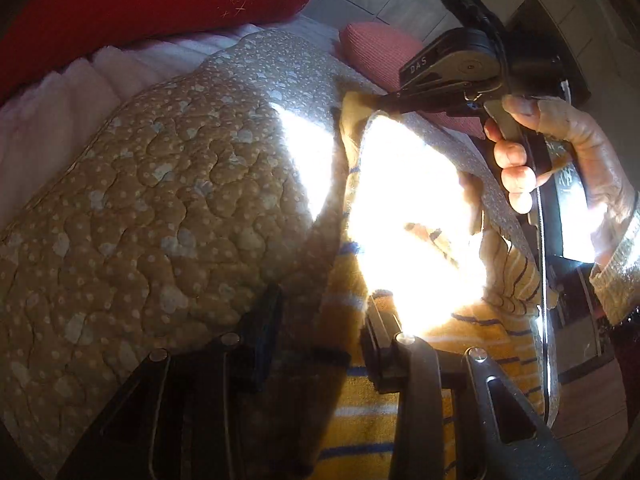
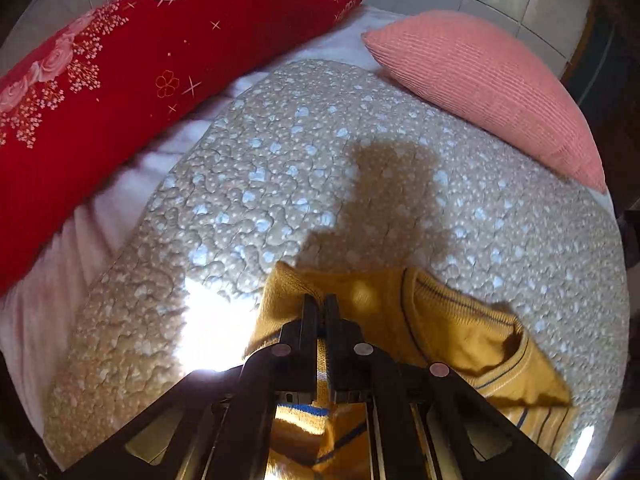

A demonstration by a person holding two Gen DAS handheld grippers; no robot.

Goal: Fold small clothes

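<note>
On the quilted bed (image 2: pixel 304 184): yellow striped sweater (image 2: pixel 452 320), spread flat.
Right gripper (image 2: pixel 320 312): clamped on its shoulder edge.
Left gripper (image 1: pixel 320 320): apart, straddling the hem.
Advice: close left, lift both evenly.

1. You are looking at one small yellow sweater (image 2: pixel 360 300), knitted, with thin blue and white stripes across the body.
2. It is lying on the quilted bedspread (image 2: pixel 320 160), toward the near edge, partly bunched up instead of flat.
3. Its collar (image 2: pixel 460 320), ribbed and edged with a dark line, is gaping open and facing up on your right side.
4. A fold of its upper edge is sitting pinched between your right gripper (image 2: pixel 320 308) fingers.
5. From the left wrist view, the sweater (image 1: pixel 360 400) is stretching from under your left gripper (image 1: pixel 320 320) toward the right gripper (image 1: pixel 360 104); strong sun glare is washing out its middle.
</note>
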